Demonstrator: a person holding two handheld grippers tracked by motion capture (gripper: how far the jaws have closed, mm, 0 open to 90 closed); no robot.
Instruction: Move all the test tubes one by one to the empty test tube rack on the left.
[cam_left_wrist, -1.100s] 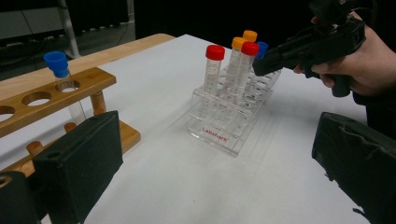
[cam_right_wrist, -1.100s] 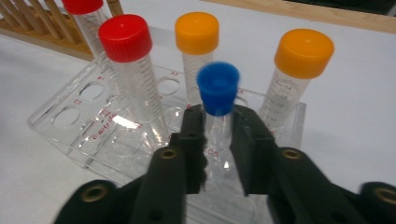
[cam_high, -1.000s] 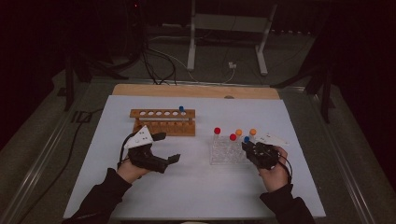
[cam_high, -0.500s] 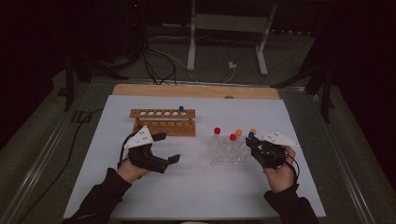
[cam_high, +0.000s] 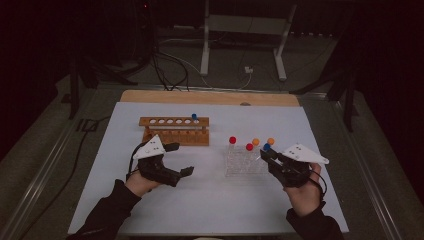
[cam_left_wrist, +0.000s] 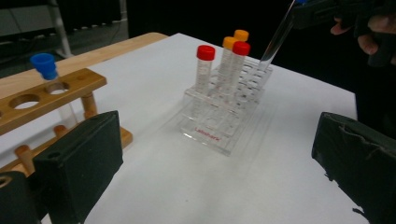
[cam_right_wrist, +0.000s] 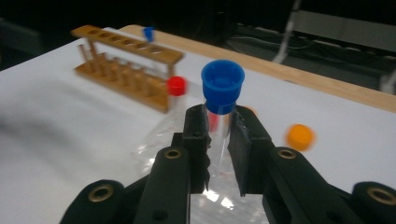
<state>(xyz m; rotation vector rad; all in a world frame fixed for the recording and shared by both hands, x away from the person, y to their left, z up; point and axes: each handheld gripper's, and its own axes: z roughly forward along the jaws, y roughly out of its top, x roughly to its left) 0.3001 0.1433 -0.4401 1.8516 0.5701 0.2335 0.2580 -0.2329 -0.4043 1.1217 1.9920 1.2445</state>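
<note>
My right gripper (cam_high: 265, 153) is shut on a blue-capped test tube (cam_right_wrist: 222, 86), pinched just under its cap. In the left gripper view that tube (cam_left_wrist: 278, 37) hangs tilted, its lower end at the top of the clear plastic rack (cam_left_wrist: 219, 128). Two red-capped tubes (cam_high: 232, 140) and two orange-capped tubes (cam_high: 256, 142) stand in the clear rack (cam_high: 240, 162). My left gripper (cam_high: 181, 159) rests open on the white mat, left of the rack, with nothing between its pads (cam_left_wrist: 79, 168).
A wooden rack (cam_high: 175, 131) with a row of holes stands behind the left gripper; one blue-capped tube (cam_high: 194, 116) sits at its right end. The white mat (cam_high: 210, 200) covers the table, with a wooden strip (cam_high: 210, 97) along the far edge.
The right hand has risen and drawn back a little, pulling the blue-capped tube up out of the clear rack. The left hand has stayed still.
</note>
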